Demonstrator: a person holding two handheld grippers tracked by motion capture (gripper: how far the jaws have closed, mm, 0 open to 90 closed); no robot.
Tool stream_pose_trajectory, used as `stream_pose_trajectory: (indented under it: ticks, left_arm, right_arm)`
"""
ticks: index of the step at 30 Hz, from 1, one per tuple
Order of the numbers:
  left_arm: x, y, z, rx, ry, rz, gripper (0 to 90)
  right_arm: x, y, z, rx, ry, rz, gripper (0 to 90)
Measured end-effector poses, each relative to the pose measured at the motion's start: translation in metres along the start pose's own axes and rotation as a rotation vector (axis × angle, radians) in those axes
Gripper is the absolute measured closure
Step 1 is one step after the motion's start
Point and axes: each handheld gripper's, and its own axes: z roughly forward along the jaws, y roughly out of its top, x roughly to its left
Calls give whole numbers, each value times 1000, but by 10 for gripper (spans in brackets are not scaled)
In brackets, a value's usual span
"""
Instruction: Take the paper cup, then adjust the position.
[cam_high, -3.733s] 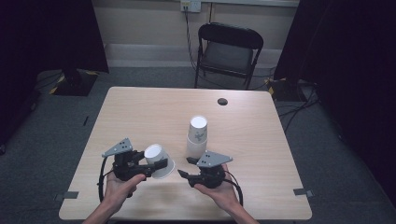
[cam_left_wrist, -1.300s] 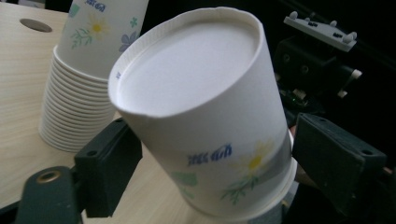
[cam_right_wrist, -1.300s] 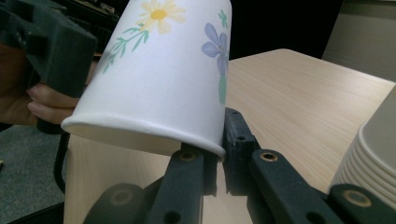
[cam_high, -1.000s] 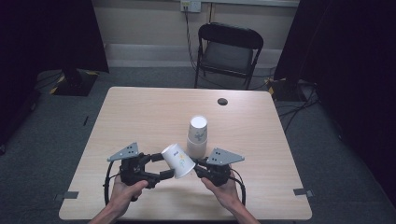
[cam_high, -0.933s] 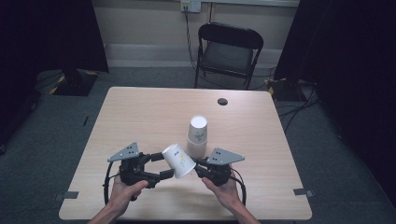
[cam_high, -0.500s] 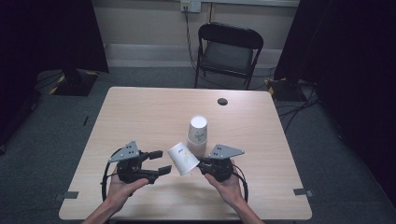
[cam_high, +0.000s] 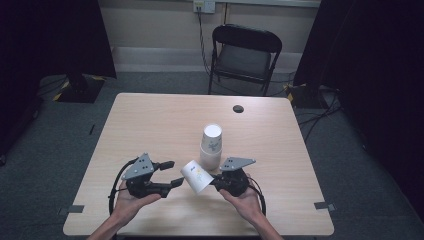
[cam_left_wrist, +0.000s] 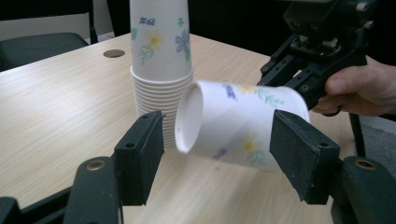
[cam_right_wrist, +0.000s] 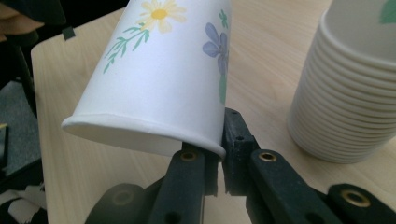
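A white paper cup (cam_high: 196, 176) with flower prints lies on its side in the air between the two grippers. My right gripper (cam_high: 212, 181) is shut on its rim (cam_right_wrist: 205, 147), with one pad inside and one outside. The cup's base (cam_left_wrist: 187, 116) points at my left gripper (cam_high: 172, 173). That gripper's jaws have just been closing, but they stand apart on either side of the base end. The pads (cam_left_wrist: 140, 154) do not press on the cup (cam_left_wrist: 233, 126). A stack of the same cups (cam_high: 212, 145), upside down, stands just behind.
The stack (cam_left_wrist: 161, 70) is close behind the held cup, to the right in the right gripper view (cam_right_wrist: 345, 102). A small dark round disc (cam_high: 238, 108) lies near the table's far edge. A black folding chair (cam_high: 245, 50) stands beyond the wooden table (cam_high: 150, 125).
Several seconds ago the left gripper held the cup upright at the left. Now the right gripper holds it by the rim, and it has shifted slightly right over the last second.
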Motion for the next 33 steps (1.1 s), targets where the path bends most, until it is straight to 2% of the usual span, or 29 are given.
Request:
stream_pose_trajectory:
  ticks: [1, 6, 7, 12, 15, 20, 26, 28, 31, 33]
  left_arm:
    - [-3, 1, 1, -3, -2, 18, 358]
    - [-12, 4, 4, 0, -15, 47, 360]
    - [-16, 4, 6, 5, -23, 64, 360]
    - [-17, 2, 8, 31, -27, 91, 344]
    - [-18, 0, 10, 53, -38, 98, 308]
    - [-19, -4, 15, 85, -46, 120, 273]
    - [-22, -7, 16, 85, -71, 134, 263]
    - [-22, -8, 16, 95, -67, 154, 240]
    - [-23, -9, 16, 97, -62, 160, 232]
    - [-23, -10, 14, 108, -59, 183, 218]
  right_arm:
    - [1, 0, 1, 11, 3, -8, 866]
    - [2, 0, 2, 23, 5, -25, 869]
    - [2, -1, 3, 32, 11, -29, 870]
    - [3, -1, 6, 49, 19, -31, 870]
    - [4, -3, 10, 81, 49, -35, 870]
    - [6, -5, 14, 112, 66, -45, 870]
    - [8, -4, 16, 126, 86, -48, 871]
    - [8, -3, 18, 128, 97, -50, 871]
    - [10, -1, 20, 138, 108, -63, 872]
    - [11, 1, 22, 151, 118, -65, 873]
